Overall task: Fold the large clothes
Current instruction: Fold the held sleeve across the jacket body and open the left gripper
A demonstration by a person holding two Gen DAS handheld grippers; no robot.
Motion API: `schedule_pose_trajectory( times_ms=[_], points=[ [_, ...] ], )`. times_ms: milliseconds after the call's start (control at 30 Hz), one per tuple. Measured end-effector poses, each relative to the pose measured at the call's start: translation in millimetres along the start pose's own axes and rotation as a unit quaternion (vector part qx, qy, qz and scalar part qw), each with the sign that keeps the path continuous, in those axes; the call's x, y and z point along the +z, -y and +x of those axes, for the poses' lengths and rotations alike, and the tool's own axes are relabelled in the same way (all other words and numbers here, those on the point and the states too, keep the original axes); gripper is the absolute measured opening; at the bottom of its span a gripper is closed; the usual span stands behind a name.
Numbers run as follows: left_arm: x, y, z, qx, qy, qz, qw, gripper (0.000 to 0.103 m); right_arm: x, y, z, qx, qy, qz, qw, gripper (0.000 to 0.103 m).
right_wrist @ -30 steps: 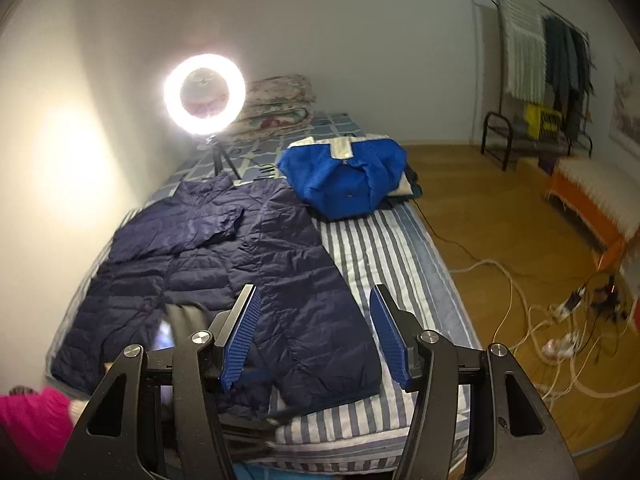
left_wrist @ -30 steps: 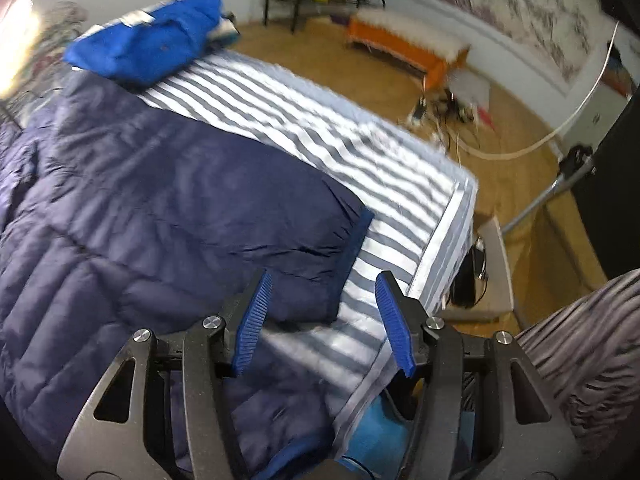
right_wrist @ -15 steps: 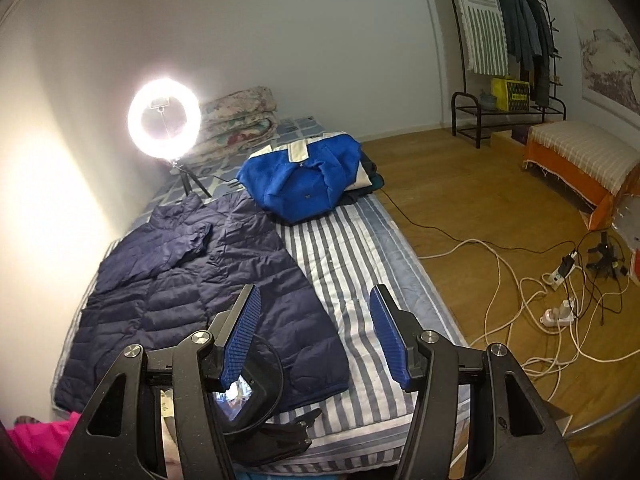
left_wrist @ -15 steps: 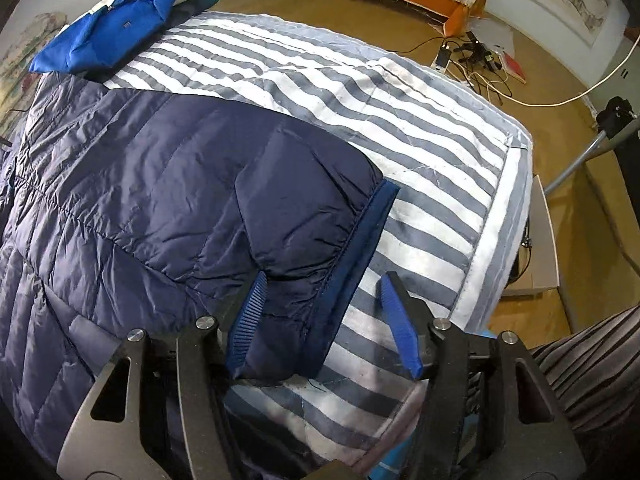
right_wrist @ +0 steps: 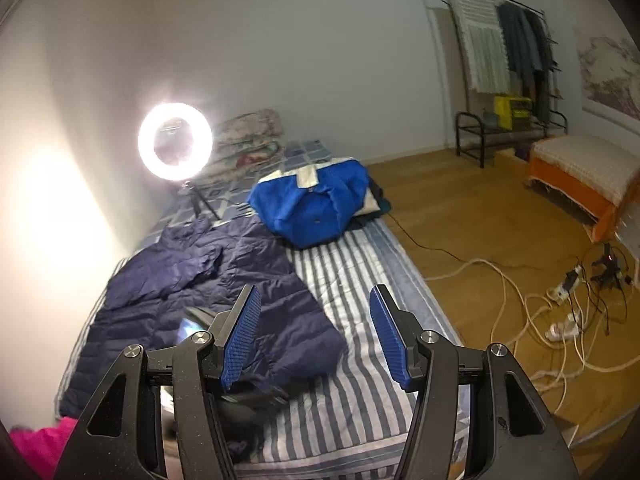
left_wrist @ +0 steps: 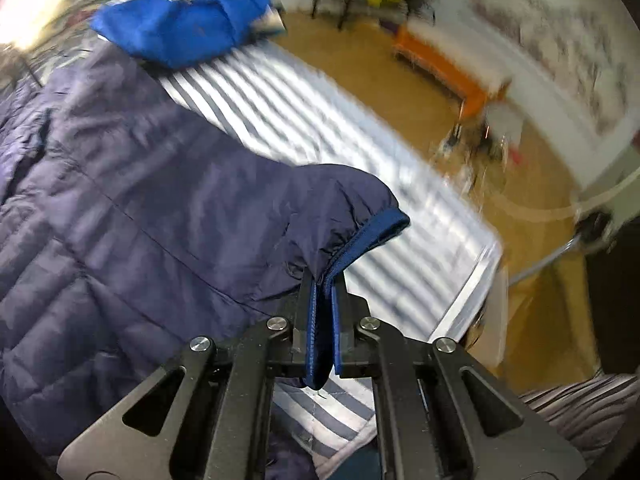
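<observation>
Left wrist view. The left tool (left_wrist: 323,296) is clamped on the ribbed cuff (left_wrist: 372,236) of one navy quilted jacket (left_wrist: 132,208); its jaws have just been closing, and the cuff fabric is pinched between the two blue pads (left_wrist: 310,332). The cuffed sleeve rises off the bed toward the tool, while the body of the jacket lies spread over the left part of the striped bed cover (left_wrist: 320,148). One bright blue garment (left_wrist: 180,28), bundled, sits at the far end of the bed, just beyond the jacket. One orange bench (left_wrist: 440,68) stands on the wooden floor (left_wrist: 520,184) by the far wall. The picture is blurred toward the right edge.

Right wrist view. The right tool (right_wrist: 316,336) has its two jaws standing apart with nothing between them; it hangs over the near end of the bed. The same navy quilted jacket (right_wrist: 192,292) lies flat on the left half of the striped bed cover (right_wrist: 356,288), with the bright blue garment (right_wrist: 316,208) past it. One lit ring light (right_wrist: 175,146) stands on a small tripod near the wall, beside a stack of folded bedding (right_wrist: 248,140). One clothes rack (right_wrist: 504,80) holds several hanging garments. Tangled cables (right_wrist: 560,308) lie on the floor at the right.
</observation>
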State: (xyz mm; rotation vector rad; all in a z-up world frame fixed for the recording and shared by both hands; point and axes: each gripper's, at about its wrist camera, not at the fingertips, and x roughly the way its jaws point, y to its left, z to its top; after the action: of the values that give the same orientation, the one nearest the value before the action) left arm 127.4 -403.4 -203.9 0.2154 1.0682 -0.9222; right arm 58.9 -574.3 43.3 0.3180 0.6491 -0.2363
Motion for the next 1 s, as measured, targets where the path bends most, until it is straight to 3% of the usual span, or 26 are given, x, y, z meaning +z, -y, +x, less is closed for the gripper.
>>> schedule_pose_trajectory(
  times_ms=[100,267,467,533,767,867,1000],
  points=[
    [16.8,-31.4,-42.6,-0.003,0.031,-0.031,0.999,0.004,1.5,-2.4,14.3,0.018,-0.025,0.02,0.999,0.056],
    [41.3,-113.5,-108.9,-0.006,0.087,-0.094,0.9917,0.004,7.4,-33.2,23.6,0.02,-0.03,-0.005,0.999,0.056],
    [52.8,-242.7,-161.8,0.028,0.139,-0.17,0.9751,0.003,18.5,-86.9,61.1,0.054,-0.046,-0.02,0.997,0.056],
    [47.1,-293.6,-174.8,0.045,0.155,-0.203,0.9658,0.003,16.0,-105.3,80.6,0.073,-0.051,-0.023,0.996,0.056],
    [12.6,-440.7,-179.0,0.115,0.164,-0.31,0.9293,0.003,-6.1,-139.4,131.7,0.105,-0.116,-0.048,0.987,0.056],
    [2.2,-479.7,-170.1,0.131,0.163,-0.336,0.9185,0.003,-10.0,-151.0,139.2,0.101,-0.121,-0.073,0.985,0.056],
    [-3.6,-516.2,-165.2,0.145,0.172,-0.347,0.9103,0.003,-12.1,-159.7,144.9,0.099,-0.124,-0.093,0.983,0.056]
  ],
)
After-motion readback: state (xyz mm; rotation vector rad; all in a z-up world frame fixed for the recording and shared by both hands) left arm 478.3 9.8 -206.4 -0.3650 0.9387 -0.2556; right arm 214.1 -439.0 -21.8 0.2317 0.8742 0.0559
